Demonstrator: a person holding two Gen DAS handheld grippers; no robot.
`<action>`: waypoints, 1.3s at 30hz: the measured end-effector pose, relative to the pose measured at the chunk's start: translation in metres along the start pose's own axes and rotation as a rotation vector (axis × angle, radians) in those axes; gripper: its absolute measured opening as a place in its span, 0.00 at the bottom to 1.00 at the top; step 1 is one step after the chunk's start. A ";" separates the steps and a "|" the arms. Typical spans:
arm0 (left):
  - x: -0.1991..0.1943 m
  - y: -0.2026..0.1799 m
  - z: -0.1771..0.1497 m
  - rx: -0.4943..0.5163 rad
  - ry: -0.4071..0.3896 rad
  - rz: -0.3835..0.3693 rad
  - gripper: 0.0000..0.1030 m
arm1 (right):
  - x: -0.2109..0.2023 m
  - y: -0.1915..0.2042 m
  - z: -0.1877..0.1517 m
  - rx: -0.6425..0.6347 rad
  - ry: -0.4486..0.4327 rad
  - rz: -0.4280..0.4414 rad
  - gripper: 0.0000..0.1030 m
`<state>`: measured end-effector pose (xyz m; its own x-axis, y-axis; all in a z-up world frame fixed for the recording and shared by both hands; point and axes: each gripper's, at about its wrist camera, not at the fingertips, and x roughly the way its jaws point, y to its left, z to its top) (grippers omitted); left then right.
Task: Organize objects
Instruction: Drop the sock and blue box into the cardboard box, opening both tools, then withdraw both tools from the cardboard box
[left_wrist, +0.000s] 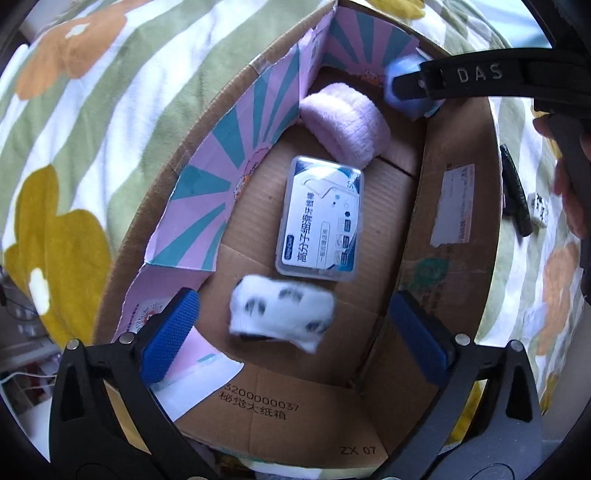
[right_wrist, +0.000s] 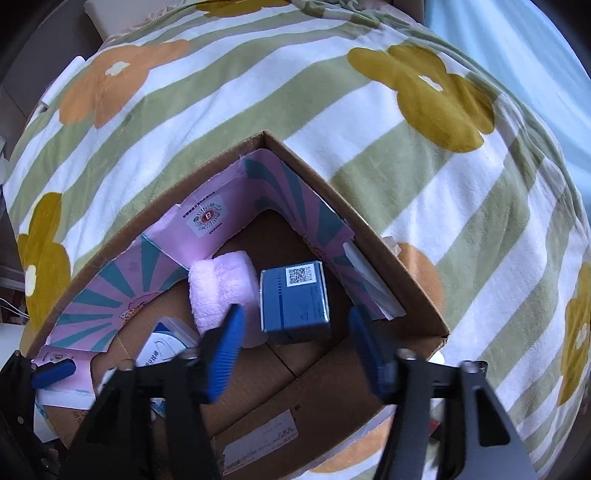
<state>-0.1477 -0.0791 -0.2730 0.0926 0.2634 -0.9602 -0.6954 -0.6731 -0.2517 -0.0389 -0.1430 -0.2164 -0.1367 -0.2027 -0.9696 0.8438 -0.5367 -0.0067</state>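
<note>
Inside the cardboard box (left_wrist: 458, 155), a spotted white sock (left_wrist: 282, 314) lies crosswise between the spread-open left tool (left_wrist: 295, 332); right tool (right_wrist: 295, 347) empty, open.

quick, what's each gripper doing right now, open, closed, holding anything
Left gripper: open, holding nothing, above the white spotted item.
Right gripper: open, empty, above the blue box.
</note>
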 end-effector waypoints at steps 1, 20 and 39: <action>0.001 -0.001 0.000 0.000 0.005 0.010 1.00 | -0.002 -0.001 0.000 0.008 -0.010 0.011 0.90; -0.036 -0.001 -0.002 0.013 -0.082 0.059 1.00 | -0.048 0.003 -0.011 0.042 -0.085 0.067 0.99; -0.175 -0.014 -0.019 0.093 -0.320 0.003 1.00 | -0.205 -0.007 -0.099 0.267 -0.270 -0.048 0.99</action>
<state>-0.1407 -0.1288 -0.1041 -0.1277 0.4756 -0.8704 -0.7585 -0.6122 -0.2232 0.0344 -0.0166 -0.0413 -0.3346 -0.3618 -0.8702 0.6727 -0.7383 0.0483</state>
